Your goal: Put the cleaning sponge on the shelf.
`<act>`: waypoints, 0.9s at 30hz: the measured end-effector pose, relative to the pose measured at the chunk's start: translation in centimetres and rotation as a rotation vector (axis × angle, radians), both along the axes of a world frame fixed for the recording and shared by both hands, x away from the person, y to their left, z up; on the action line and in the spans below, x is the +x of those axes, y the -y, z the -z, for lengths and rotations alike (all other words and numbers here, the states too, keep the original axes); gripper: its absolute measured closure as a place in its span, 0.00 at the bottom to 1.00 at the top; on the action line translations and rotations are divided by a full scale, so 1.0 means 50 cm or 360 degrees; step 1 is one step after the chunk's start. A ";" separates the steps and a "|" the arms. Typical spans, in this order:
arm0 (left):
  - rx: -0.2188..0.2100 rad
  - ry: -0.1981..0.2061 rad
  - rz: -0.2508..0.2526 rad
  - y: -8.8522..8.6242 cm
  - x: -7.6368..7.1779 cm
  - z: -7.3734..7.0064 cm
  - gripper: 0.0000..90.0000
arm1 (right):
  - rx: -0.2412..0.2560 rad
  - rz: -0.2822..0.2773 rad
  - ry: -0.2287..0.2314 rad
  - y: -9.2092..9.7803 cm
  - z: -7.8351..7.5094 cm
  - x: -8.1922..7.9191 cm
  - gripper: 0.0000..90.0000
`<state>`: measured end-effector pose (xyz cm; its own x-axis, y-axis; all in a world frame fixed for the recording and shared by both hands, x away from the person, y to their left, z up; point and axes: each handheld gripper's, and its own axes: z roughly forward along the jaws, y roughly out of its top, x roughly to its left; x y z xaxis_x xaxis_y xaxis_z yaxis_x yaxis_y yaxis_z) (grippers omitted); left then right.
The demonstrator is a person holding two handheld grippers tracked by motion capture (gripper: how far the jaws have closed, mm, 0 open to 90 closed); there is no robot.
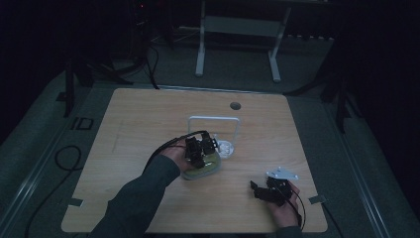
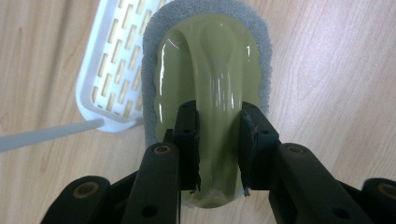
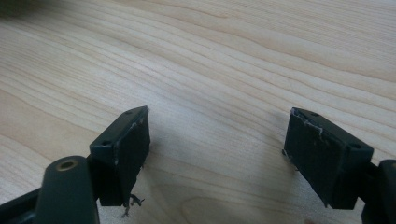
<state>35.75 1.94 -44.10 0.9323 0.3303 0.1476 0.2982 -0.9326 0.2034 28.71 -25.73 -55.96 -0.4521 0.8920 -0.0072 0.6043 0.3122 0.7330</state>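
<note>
A scrubber with a glossy olive-green handle (image 2: 217,84) and a grey sponge pad (image 2: 264,42) lies on the wooden table (image 1: 148,119), next to a white slotted rack (image 2: 109,70). My left gripper (image 2: 218,140) is shut on the raised green handle ridge, one jaw on each side. From above, the left gripper (image 1: 200,148) sits over the scrubber (image 1: 210,166) just in front of the white rack (image 1: 218,131). My right gripper (image 3: 217,154) is open over bare wood, with nothing between its jaws. It rests low at the table's front right (image 1: 265,191).
A white rod (image 2: 46,135) from the rack runs to the left in the left gripper view. A round grommet hole (image 1: 235,105) sits at the table's far edge. Beyond the table stands a white frame (image 1: 237,29). Cables (image 1: 64,158) lie on the floor at left.
</note>
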 end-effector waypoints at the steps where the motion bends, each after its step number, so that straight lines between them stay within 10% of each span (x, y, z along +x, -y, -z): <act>1: -0.0002 0.0006 0.0005 0.002 0.002 -0.002 0.80 | -0.0001 0.0000 0.0000 0.000 0.000 0.000 0.24; 27: 0.0070 0.0084 0.0026 0.020 0.035 -0.011 0.80 | 0.0001 0.0000 -0.0001 0.000 0.000 0.000 0.24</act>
